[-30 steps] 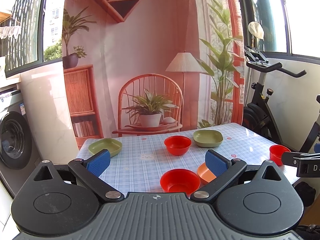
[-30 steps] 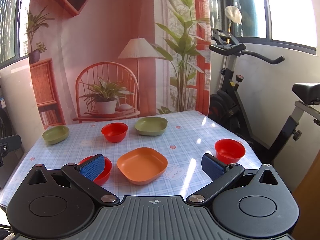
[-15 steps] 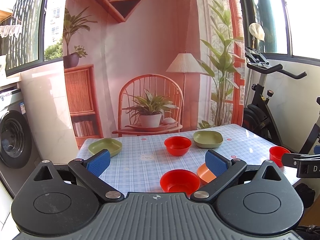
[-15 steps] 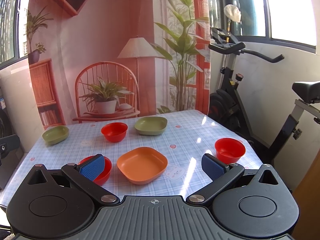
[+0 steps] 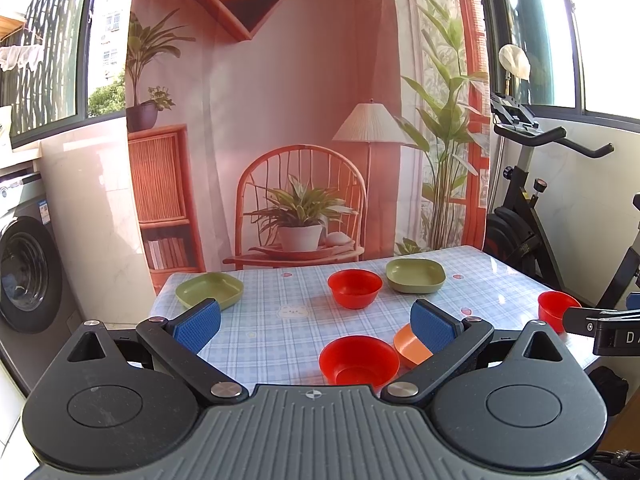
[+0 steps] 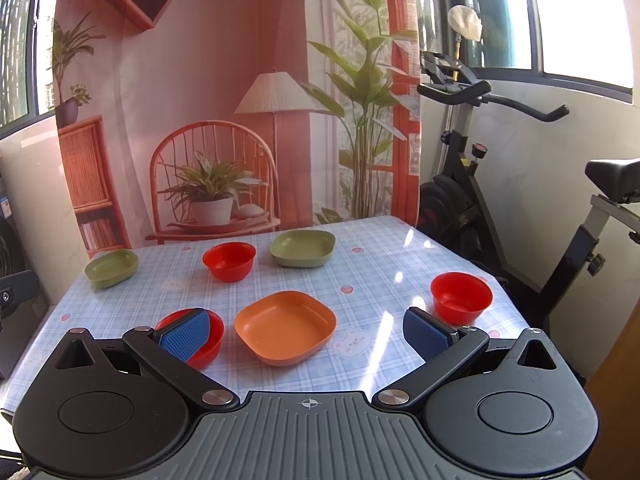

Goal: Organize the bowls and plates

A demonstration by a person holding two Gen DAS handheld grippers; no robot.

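Desk, checked glossy cloth: 3 round red bowls, 2 squarish green plates at far edge, 1 orange plate centre. Left gripper and right gripper: fingers wide apart, empty.

Bright daylight floods in from the blown-out windows at the upper right, throwing white glare patches across the glossy worktop and soft shadows under the bowls, while both sharp fisheye views bend straight lines strongly near the edges and darken at the corners.
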